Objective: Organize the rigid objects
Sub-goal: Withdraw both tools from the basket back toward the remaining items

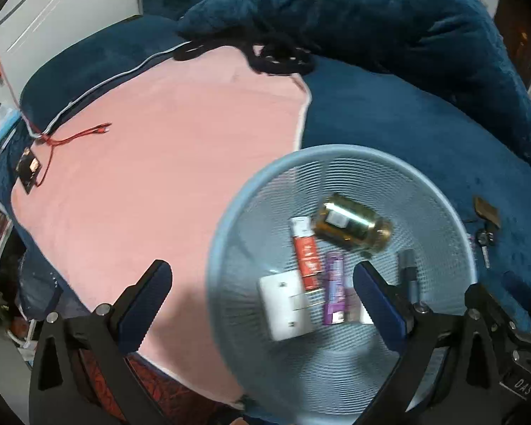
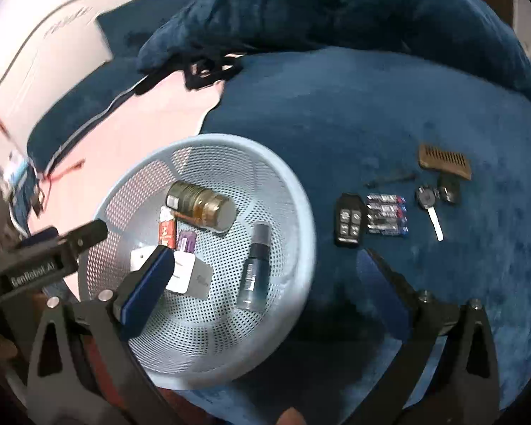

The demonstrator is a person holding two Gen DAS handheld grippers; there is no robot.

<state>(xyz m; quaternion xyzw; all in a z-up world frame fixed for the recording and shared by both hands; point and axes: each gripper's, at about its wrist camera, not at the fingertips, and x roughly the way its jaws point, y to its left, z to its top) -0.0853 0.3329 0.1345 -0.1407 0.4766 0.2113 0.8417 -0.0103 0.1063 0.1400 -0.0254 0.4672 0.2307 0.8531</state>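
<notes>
1. Left wrist view: pale blue perforated basket (image 1: 343, 276) on a dark blue plush cover (image 1: 407, 120) beside a pink blanket (image 1: 159, 163).
2. Contents: gold-brown jar (image 1: 354, 226) on its side; red tube (image 1: 306, 251); purple tube (image 1: 334, 288); white plate (image 1: 285, 304); grey bottle (image 1: 409, 272). Labels blurred, unreadable.
3. Left gripper (image 1: 262, 294): jaws wide, nothing held, over the basket's near left rim.
4. Right wrist view: same basket (image 2: 293, 191) and contents.
5. On the cover, right of basket: black remote fob (image 2: 348, 225), battery pack (image 2: 387, 214), key (image 2: 430, 205), wooden comb (image 2: 444, 161).
6. Right gripper (image 2: 262, 276): jaws wide, empty.
7. Writing: "GenRobot.AI" on the left gripper's body at the picture's left edge.
</notes>
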